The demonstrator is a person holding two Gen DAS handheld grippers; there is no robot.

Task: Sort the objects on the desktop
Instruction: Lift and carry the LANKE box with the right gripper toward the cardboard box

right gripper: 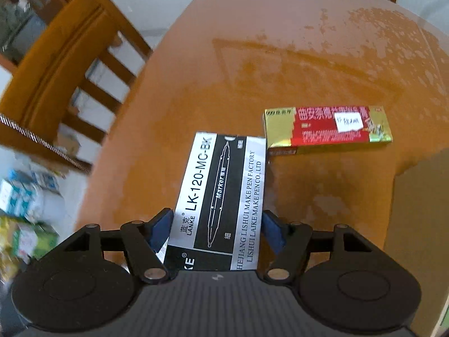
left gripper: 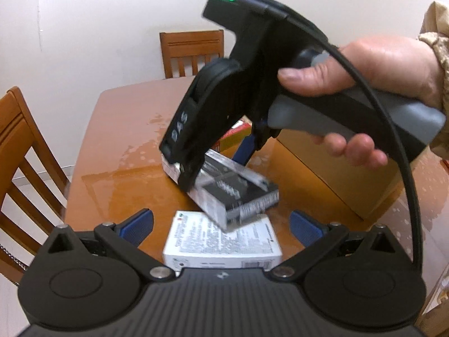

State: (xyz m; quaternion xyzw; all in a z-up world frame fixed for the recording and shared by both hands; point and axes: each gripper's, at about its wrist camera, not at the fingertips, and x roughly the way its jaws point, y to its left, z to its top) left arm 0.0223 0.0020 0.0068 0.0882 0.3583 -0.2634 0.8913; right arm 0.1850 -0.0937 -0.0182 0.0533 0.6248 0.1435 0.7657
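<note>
My right gripper (right gripper: 217, 230) is shut on a silver and black marker pen box (right gripper: 221, 196), its blue pads pressing on the long sides. In the left wrist view that marker box (left gripper: 238, 193) hangs tilted above the table in the right gripper (left gripper: 216, 165), which a hand holds. Just under it a white printed box (left gripper: 224, 250) lies flat on the table. My left gripper (left gripper: 221, 227) stands open, its blue pads (left gripper: 137, 226) wide on either side of the white box and not touching it. A red and gold box (right gripper: 328, 129) lies farther off on the table.
The orange-brown table (right gripper: 308, 70) has a glossy, blotchy top. A tan cardboard box (left gripper: 336, 168) stands at the right, its corner also in the right wrist view (right gripper: 421, 210). Wooden chairs stand at the left (left gripper: 19, 146) and far side (left gripper: 193, 53). Packages lie on the floor (right gripper: 22, 202).
</note>
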